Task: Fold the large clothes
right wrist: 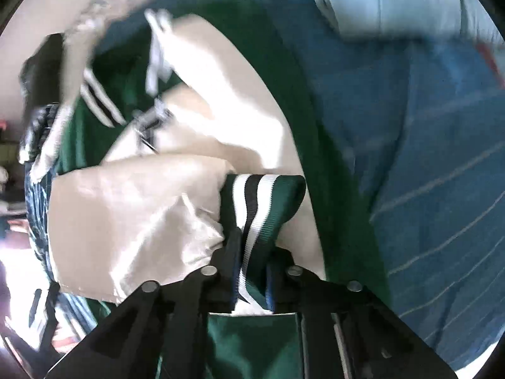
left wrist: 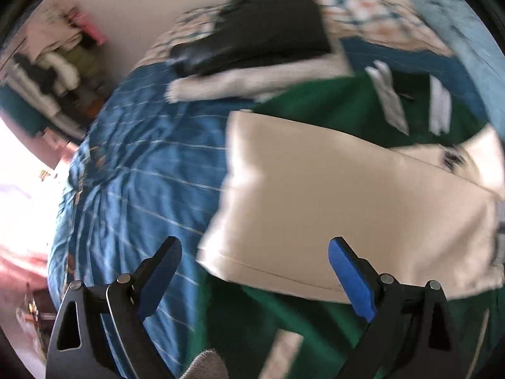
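The left wrist view looks down from above across the blue striped bedspread (left wrist: 132,164) toward the wall. The right wrist view sits far closer, against the green-and-cream jacket (right wrist: 176,145). Both share jacket and bedspread.

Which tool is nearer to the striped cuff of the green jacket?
Right. The right tool is shut on the striped cuff; the left tool hangs open above a cream sleeve, holding nothing.

Jacket (right wrist: 322,145) green cloth, cream sleeve (right wrist: 126,214) glossy; cuff (right wrist: 262,202) ribbed knit.
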`<act>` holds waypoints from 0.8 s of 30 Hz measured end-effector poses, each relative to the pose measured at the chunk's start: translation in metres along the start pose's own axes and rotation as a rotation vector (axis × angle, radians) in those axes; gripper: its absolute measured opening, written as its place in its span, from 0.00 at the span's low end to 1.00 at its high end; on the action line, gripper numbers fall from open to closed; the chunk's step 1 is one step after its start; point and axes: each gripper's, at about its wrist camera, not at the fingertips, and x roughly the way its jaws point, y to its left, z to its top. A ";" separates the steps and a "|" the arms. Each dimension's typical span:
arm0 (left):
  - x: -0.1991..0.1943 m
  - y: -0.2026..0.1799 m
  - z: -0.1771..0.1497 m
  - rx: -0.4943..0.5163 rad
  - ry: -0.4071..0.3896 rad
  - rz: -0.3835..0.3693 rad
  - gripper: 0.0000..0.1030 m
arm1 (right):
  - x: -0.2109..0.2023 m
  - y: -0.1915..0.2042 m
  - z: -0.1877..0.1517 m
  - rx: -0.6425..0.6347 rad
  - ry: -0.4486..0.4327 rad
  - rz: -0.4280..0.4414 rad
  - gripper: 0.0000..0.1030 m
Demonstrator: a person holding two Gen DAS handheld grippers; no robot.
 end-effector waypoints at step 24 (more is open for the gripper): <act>0.056 0.013 -0.061 0.054 0.152 0.159 0.94 | 0.047 -0.037 -0.068 -0.290 0.312 -0.209 0.46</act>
